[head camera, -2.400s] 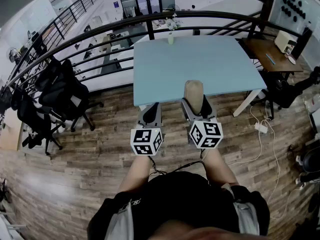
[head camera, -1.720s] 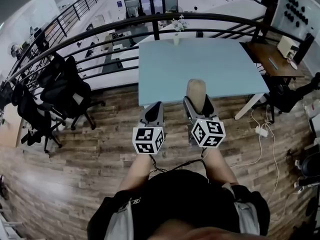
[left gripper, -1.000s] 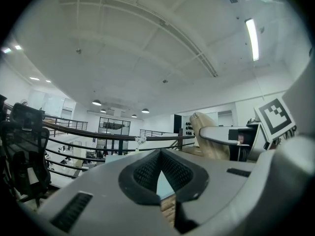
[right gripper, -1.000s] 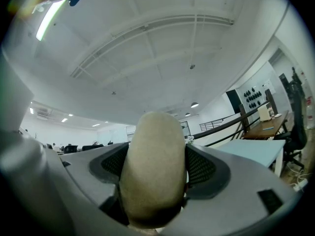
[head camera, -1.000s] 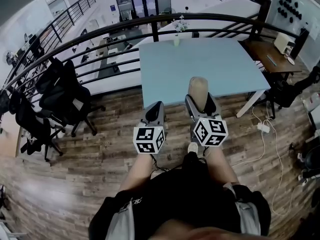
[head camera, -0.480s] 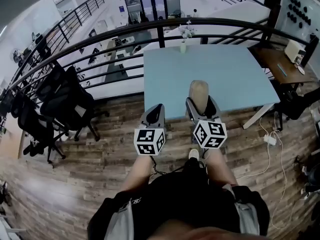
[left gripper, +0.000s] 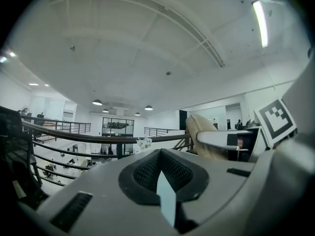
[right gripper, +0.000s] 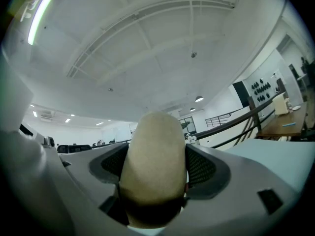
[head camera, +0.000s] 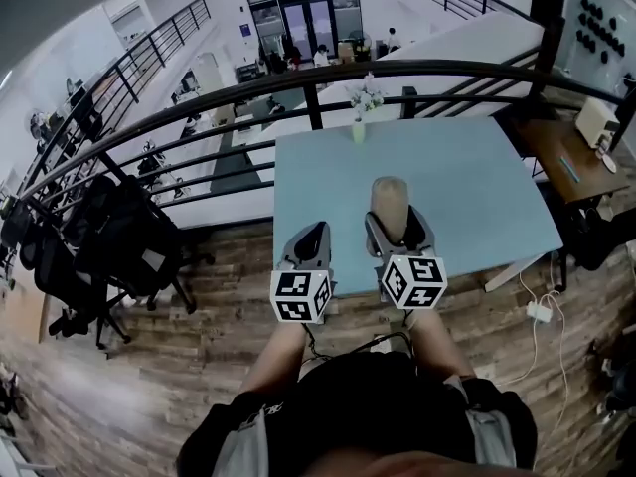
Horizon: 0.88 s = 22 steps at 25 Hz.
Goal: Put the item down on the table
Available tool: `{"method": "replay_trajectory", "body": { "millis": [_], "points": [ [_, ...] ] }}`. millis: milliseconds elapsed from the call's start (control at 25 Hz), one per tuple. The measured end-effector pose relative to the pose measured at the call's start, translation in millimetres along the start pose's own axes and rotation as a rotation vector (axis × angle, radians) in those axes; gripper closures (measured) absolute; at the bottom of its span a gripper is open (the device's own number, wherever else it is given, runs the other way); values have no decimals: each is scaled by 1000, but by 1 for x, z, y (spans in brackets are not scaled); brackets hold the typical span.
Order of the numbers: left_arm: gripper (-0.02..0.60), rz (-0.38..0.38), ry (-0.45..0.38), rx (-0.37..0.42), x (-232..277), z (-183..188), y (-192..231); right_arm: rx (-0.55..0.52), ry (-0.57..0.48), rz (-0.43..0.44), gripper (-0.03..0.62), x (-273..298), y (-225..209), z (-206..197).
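The item is a tan, rounded, oblong piece [head camera: 390, 201], held upright in my right gripper [head camera: 396, 225], which is shut on it. In the right gripper view the item [right gripper: 155, 166] fills the space between the two dark pads [right gripper: 201, 167]. The item hangs above the near edge of the light blue table [head camera: 467, 182]. My left gripper [head camera: 312, 238] sits beside it to the left, shut with nothing held. In the left gripper view its jaws stand almost together, with only a thin sliver between them, and the item [left gripper: 202, 134] shows to the right.
A small vase of white flowers [head camera: 362, 107] stands at the table's far edge, by a dark railing [head camera: 298, 76]. Black office chairs [head camera: 119, 251] stand on the wooden floor to the left. A wooden desk [head camera: 581, 162] and floor cables [head camera: 532, 316] lie to the right.
The table has come closer: both grippers, earlier over the wooden floor, now reach over its near edge. The right gripper still holds the item, and the left stays shut.
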<state>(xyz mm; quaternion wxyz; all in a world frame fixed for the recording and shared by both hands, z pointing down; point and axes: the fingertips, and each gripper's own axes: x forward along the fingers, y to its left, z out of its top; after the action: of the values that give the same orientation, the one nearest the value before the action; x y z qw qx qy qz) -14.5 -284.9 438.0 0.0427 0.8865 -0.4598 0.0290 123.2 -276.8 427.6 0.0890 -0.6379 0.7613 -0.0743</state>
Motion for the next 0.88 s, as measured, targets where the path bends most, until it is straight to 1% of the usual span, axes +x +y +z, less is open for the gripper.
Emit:
{"method": "replay_trajectory", "body": {
  "millis": [240, 320, 440, 560, 760, 880],
  "points": [
    [571, 16, -21, -16, 77, 13, -1, -22, 27, 39, 229, 58, -47, 9],
    [571, 27, -23, -27, 92, 14, 1, -30, 40, 57, 229, 75, -55, 9],
    [571, 40, -1, -37, 107, 6, 7, -32, 68, 70, 229, 99, -64, 3],
    [571, 60, 8, -42, 117, 7, 26, -26, 100, 72, 229, 118, -64, -11],
    [571, 74, -8, -46, 126, 16, 52, -34, 169, 56, 229, 141, -61, -44],
    [571, 81, 8, -54, 125, 8, 60, -51, 225, 42, 229, 152, -62, -69]
  ]
}}
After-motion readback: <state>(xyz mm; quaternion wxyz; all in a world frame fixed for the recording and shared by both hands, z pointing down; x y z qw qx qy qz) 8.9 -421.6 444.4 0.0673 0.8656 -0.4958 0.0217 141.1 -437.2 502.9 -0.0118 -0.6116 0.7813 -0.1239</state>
